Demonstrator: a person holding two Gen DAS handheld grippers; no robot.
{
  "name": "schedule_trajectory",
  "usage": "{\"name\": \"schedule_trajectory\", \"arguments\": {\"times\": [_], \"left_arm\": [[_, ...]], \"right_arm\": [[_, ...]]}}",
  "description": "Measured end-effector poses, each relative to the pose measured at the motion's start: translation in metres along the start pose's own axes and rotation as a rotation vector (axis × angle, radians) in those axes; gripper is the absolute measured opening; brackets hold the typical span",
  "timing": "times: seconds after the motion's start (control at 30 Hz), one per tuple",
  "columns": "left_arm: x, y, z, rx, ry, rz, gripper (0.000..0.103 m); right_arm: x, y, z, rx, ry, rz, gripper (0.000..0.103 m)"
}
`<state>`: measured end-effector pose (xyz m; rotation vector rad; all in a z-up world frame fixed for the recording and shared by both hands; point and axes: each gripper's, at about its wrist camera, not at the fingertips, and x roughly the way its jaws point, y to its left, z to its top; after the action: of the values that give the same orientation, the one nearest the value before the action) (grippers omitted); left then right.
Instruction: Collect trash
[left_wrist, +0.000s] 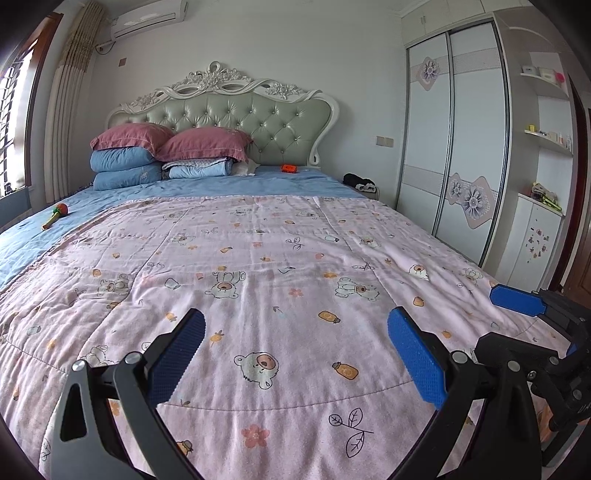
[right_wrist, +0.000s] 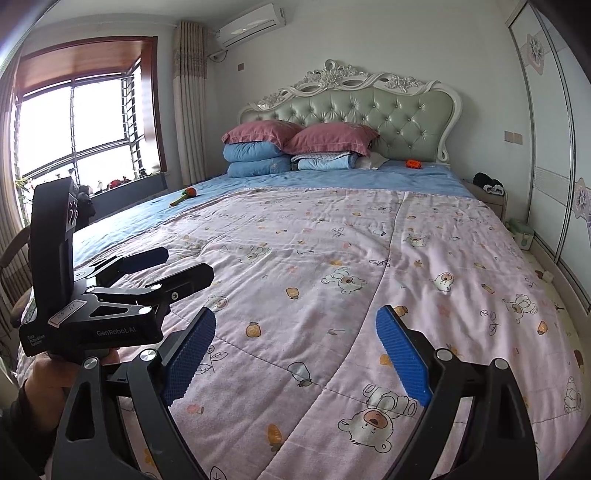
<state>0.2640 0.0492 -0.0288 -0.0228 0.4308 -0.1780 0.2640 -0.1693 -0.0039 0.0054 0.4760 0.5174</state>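
Both grippers, left (left_wrist: 295, 354) and right (right_wrist: 295, 354), gape empty over the near pink bear-print quilt (left_wrist: 258, 258). Crumpled white paper (left_wrist: 245, 169) lies far, beside pillows; small orange box (left_wrist: 289, 168) right of it. Progress indeterminate.

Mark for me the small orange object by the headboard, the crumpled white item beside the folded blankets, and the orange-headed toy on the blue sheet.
small orange object (left_wrist: 289, 168), left wrist view, on its top face.
crumpled white item (right_wrist: 373, 160), right wrist view, on its middle.
orange-headed toy (right_wrist: 190, 191), right wrist view, on its round head.
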Motion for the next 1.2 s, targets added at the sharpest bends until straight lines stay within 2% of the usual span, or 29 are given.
{"name": "schedule_trajectory", "arguments": {"times": [0.5, 1.2], "left_arm": [[0.0008, 0.0011, -0.0007, -0.009, 0.002, 0.002, 0.099], [0.0026, 0.0073, -0.0005, -0.034, 0.009, 0.051, 0.099]], "right_arm": [[0.0015, -0.0011, -0.0043, 0.009, 0.013, -0.002, 0.086], [0.0058, -0.0014, -0.0055, -0.009, 0.033, -0.007, 0.087]]}}
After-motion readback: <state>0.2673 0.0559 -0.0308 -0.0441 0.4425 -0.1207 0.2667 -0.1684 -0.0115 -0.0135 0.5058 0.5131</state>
